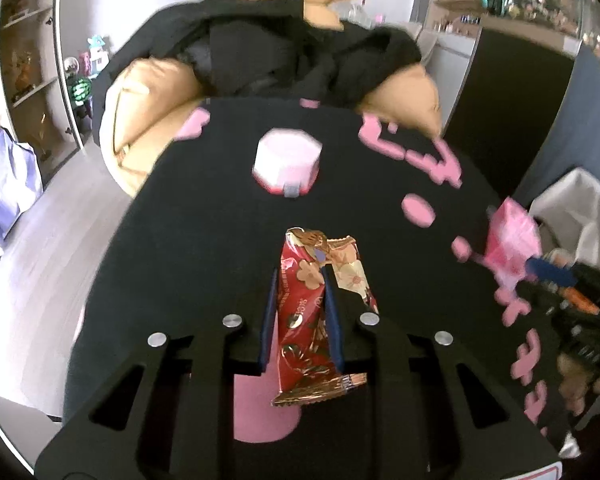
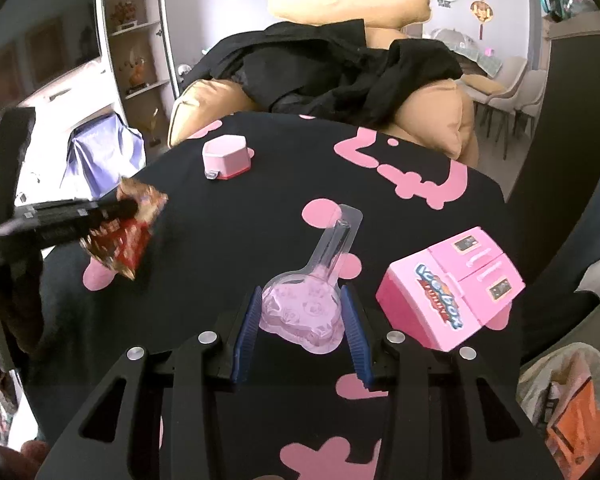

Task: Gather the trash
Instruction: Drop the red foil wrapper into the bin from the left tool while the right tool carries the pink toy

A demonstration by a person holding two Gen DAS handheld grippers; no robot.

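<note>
My left gripper is shut on a red and gold snack wrapper and holds it above the black cloth with pink shapes. The wrapper also shows in the right wrist view, held at the far left. My right gripper is open, its blue fingers on either side of a clear plastic blister shell that lies on the cloth. The shell's narrow neck points away from me.
A pink toy fridge lies right of the shell. A pink hexagonal box sits further back, also in the left wrist view. Beyond the table is a tan sofa draped with black clothes. A bag with orange contents is at lower right.
</note>
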